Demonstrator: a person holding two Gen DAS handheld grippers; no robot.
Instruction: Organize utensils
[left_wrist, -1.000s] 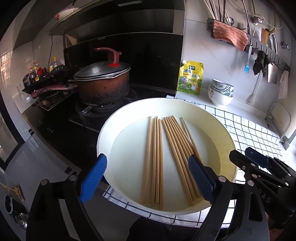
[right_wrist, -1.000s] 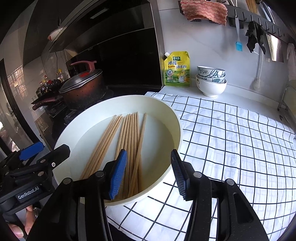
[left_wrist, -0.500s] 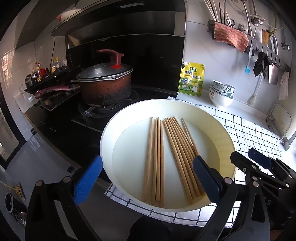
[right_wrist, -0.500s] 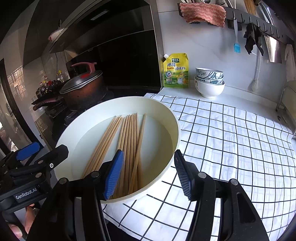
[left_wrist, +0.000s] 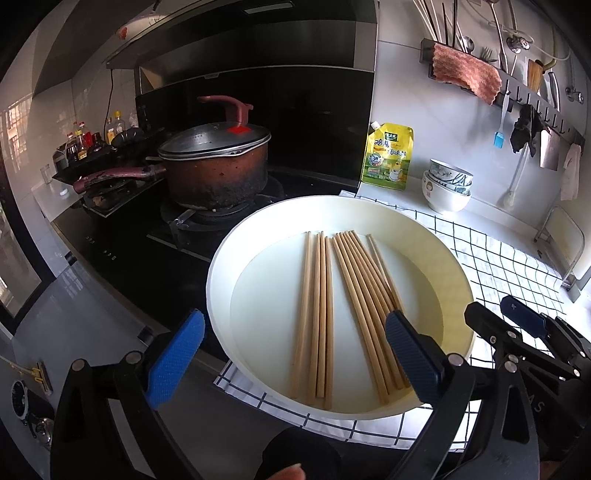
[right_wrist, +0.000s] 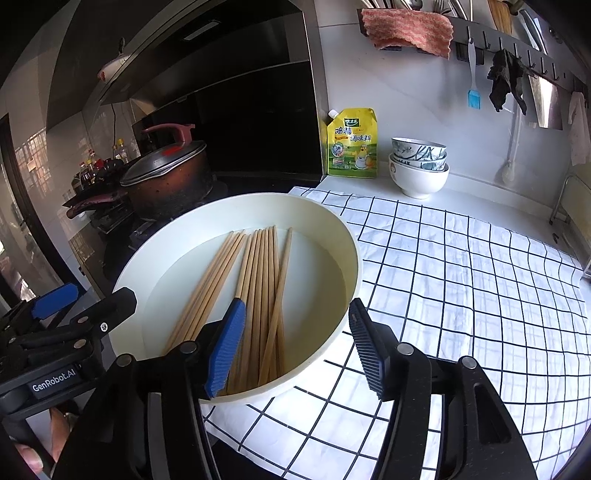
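Observation:
Several wooden chopsticks (left_wrist: 347, 302) lie side by side in a round cream tray (left_wrist: 458, 280) on a white checked cloth (left_wrist: 517, 273). They also show in the right wrist view (right_wrist: 255, 295), in the same tray (right_wrist: 354, 254). My left gripper (left_wrist: 295, 354) is open and empty, hovering at the tray's near rim. My right gripper (right_wrist: 299, 343) is open and empty, over the tray's near right rim. Each gripper shows at the edge of the other's view.
A lidded dark pot (left_wrist: 214, 166) sits on the stove left of the tray. A yellow seasoning pouch (left_wrist: 388, 155) and stacked bowls (left_wrist: 447, 184) stand at the back wall. A wall rail (left_wrist: 517, 88) holds cloths and tools. The cloth (right_wrist: 480, 280) stretches right.
Both grippers have drawn back slightly from the tray and stay open. The chopsticks have not moved.

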